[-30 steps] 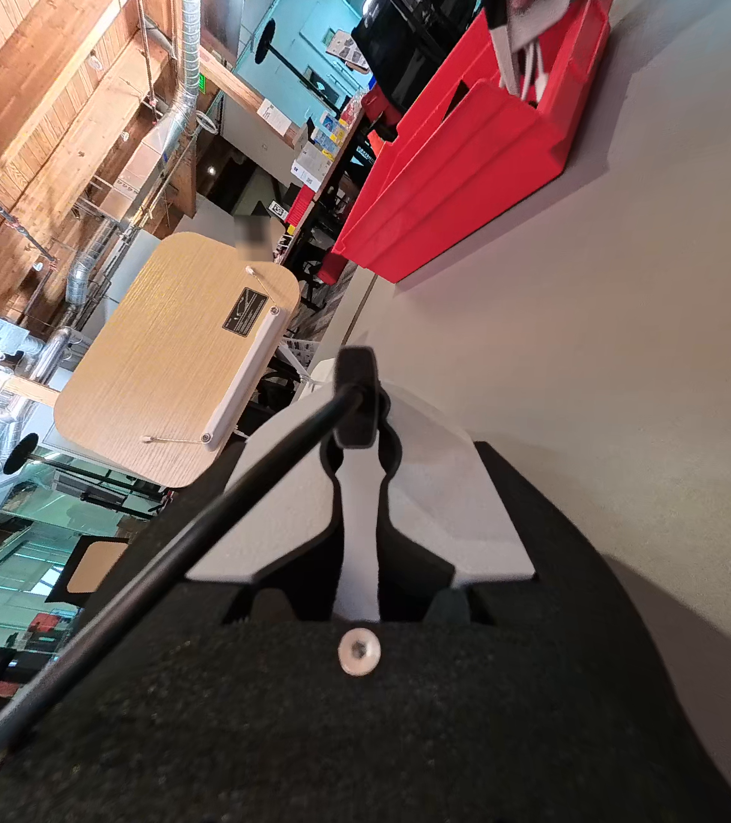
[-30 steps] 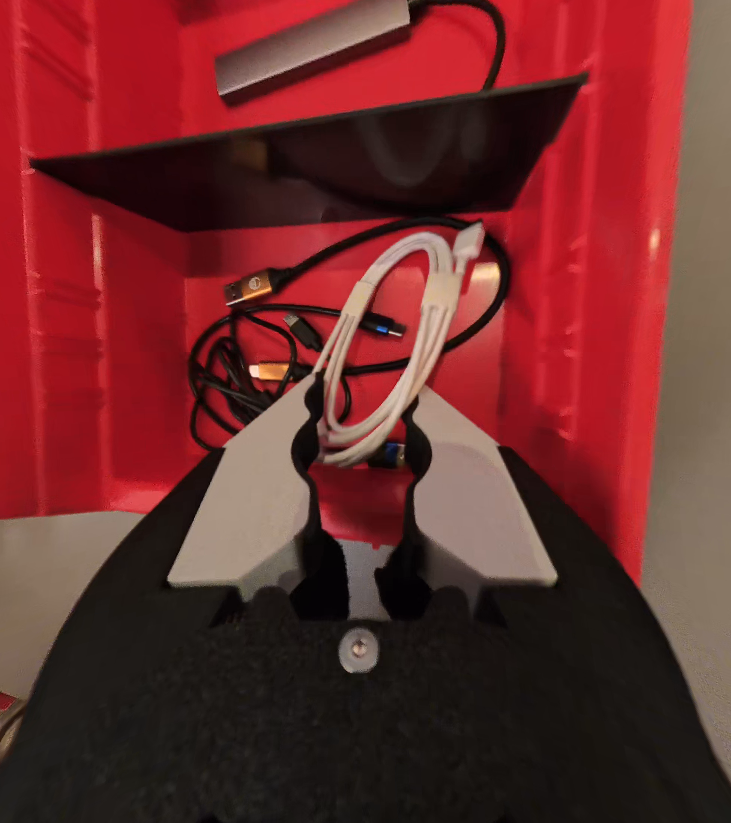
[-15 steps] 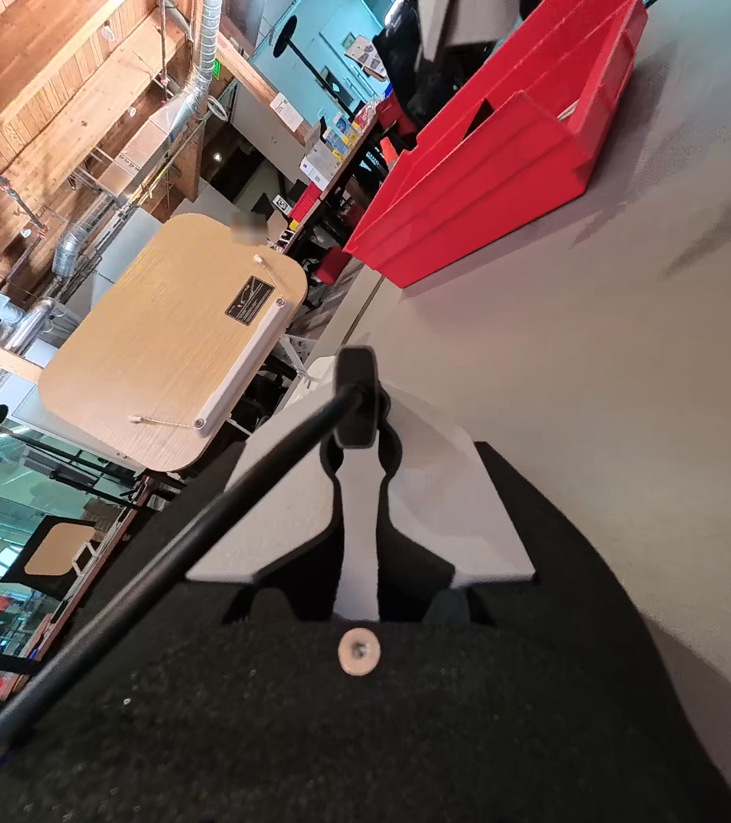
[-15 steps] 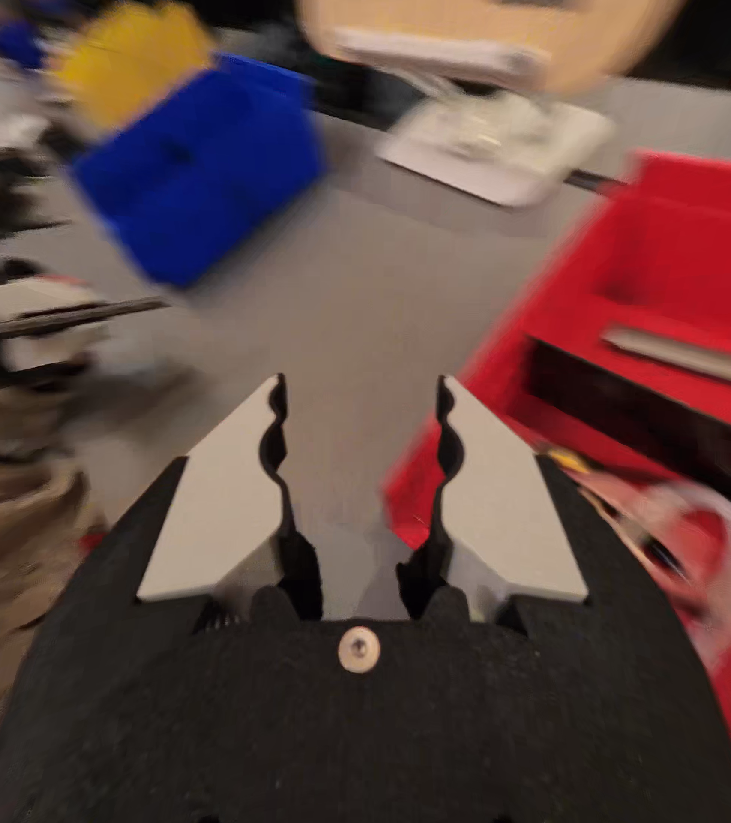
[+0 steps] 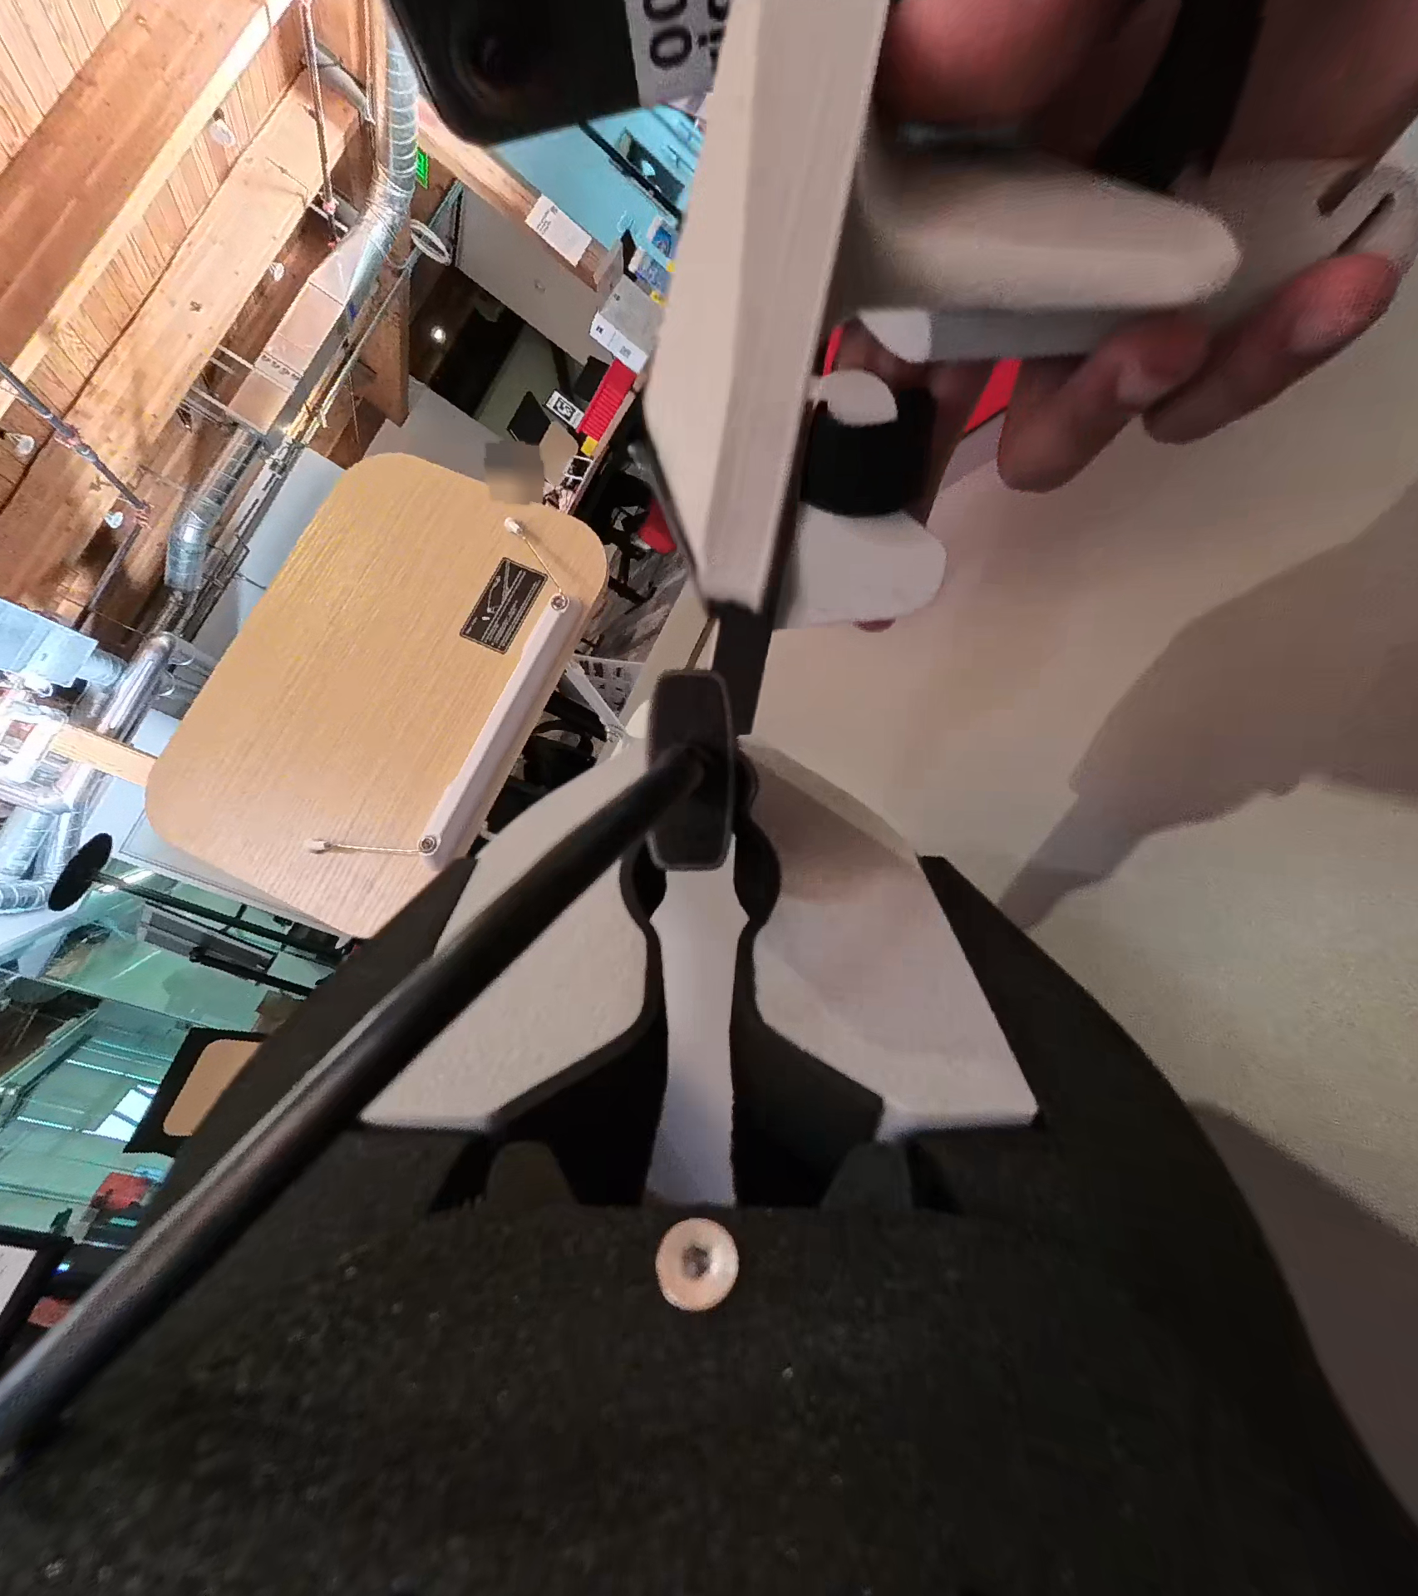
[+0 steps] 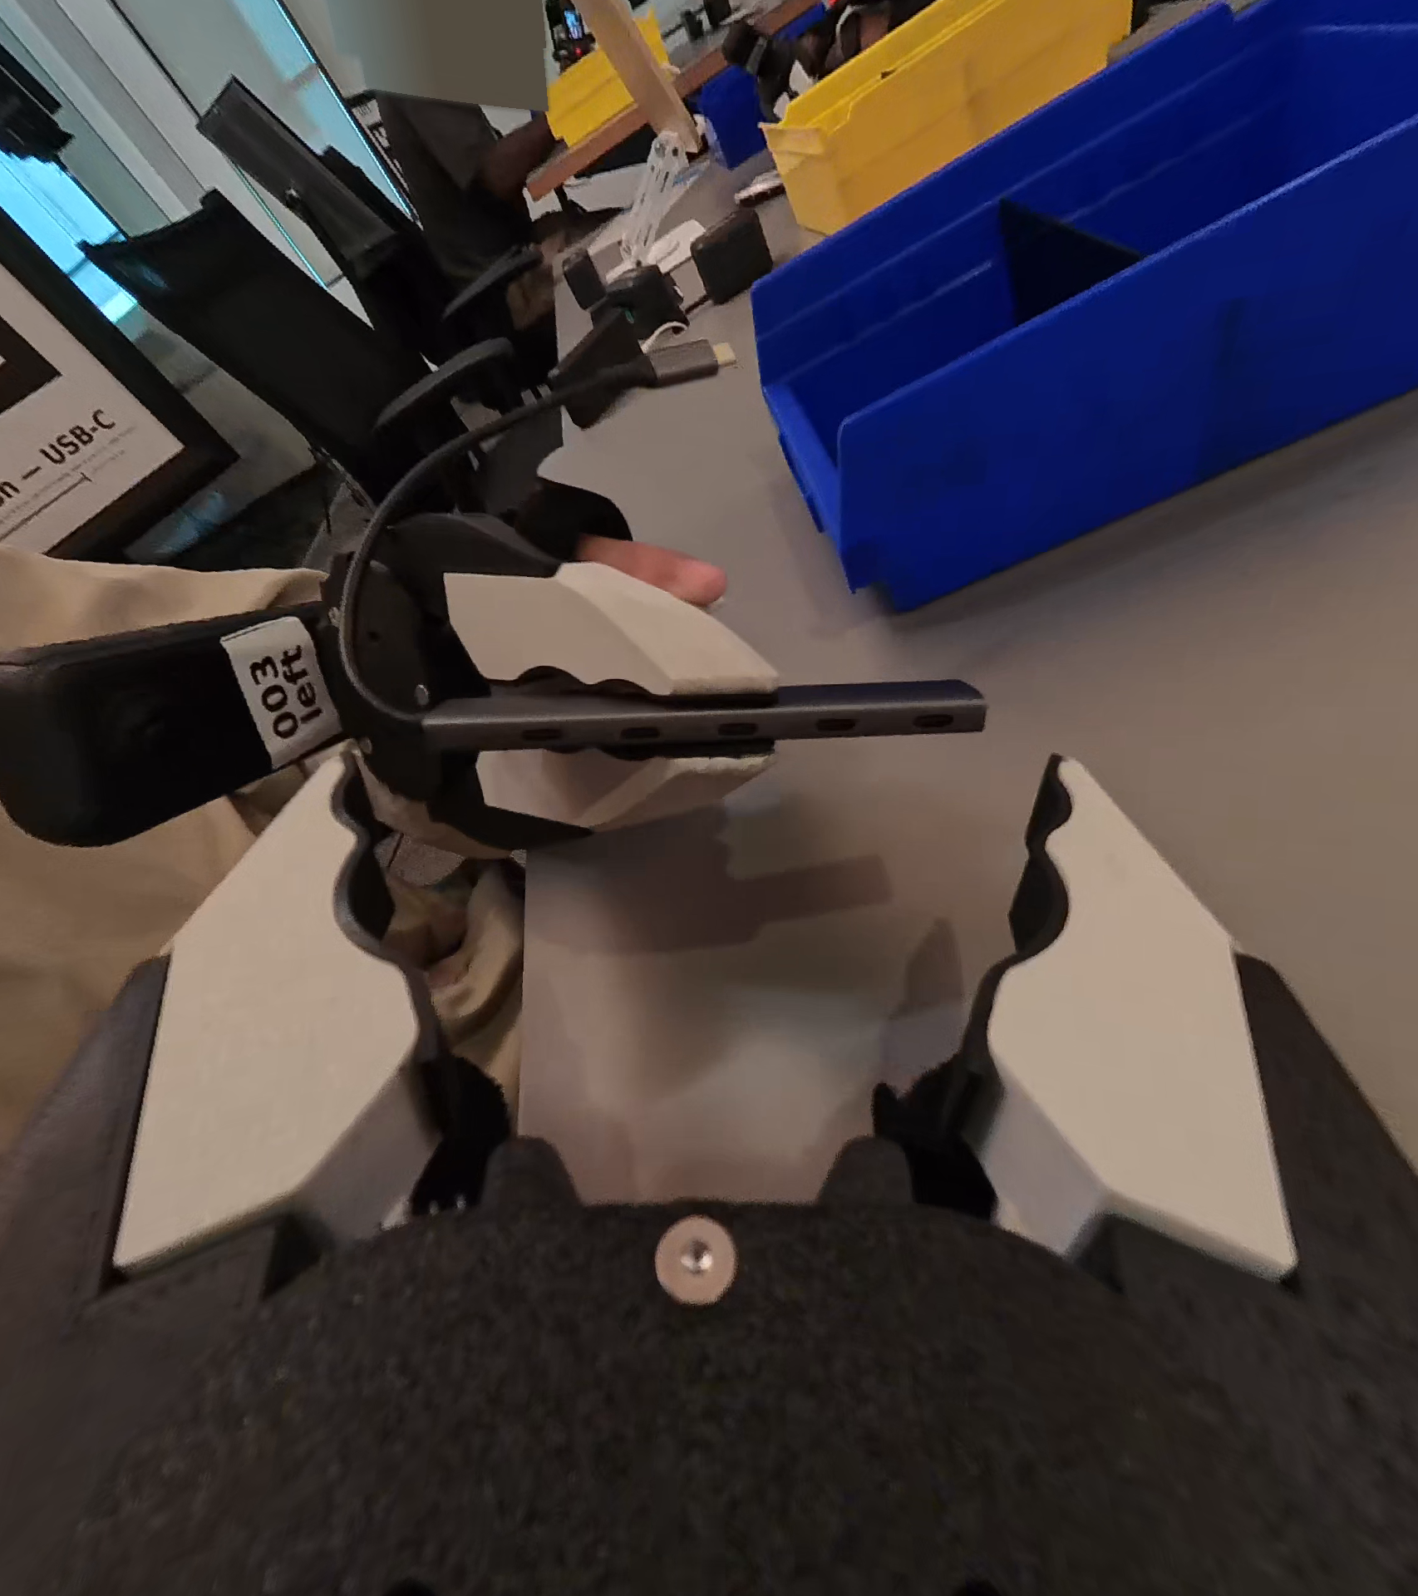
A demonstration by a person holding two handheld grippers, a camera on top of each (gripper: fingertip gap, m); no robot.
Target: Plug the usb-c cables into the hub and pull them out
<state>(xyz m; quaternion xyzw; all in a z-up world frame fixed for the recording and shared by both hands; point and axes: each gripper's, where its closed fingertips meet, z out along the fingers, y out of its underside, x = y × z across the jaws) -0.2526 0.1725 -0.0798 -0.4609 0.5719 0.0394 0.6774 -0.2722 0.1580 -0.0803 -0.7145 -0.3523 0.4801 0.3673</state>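
My left gripper (image 5: 697, 764) is shut on a slim dark grey hub (image 5: 686, 812), seen end-on, and the hub's black cable (image 5: 343, 1079) trails to the lower left. The right wrist view shows that gripper (image 6: 762, 721) holding the hub (image 6: 870, 717) level above the table, with a row of several ports facing me. The hub's cable loops back to a grey plug (image 6: 688, 358). My right gripper (image 6: 701, 777) is wide open and empty, just in front of the hub. It also looms close at the top of the left wrist view (image 5: 775, 553), held by a hand (image 5: 1163, 371).
The grey table (image 6: 1206, 777) carries a blue bin with a divider (image 6: 1120, 345) at right and a yellow bin (image 6: 904, 112) behind it. A beige sleeve (image 6: 41, 907) and a framed sign (image 6: 15, 449) are at left. A sliver of red bin (image 5: 1001, 389) shows behind the hand. My two grippers' fingertips are within a few centimetres of each other.
My right gripper has swung away from the red bin of cables, empty, and now faces the hub with its jaws spread wider. My left gripper keeps its hold on the hub.
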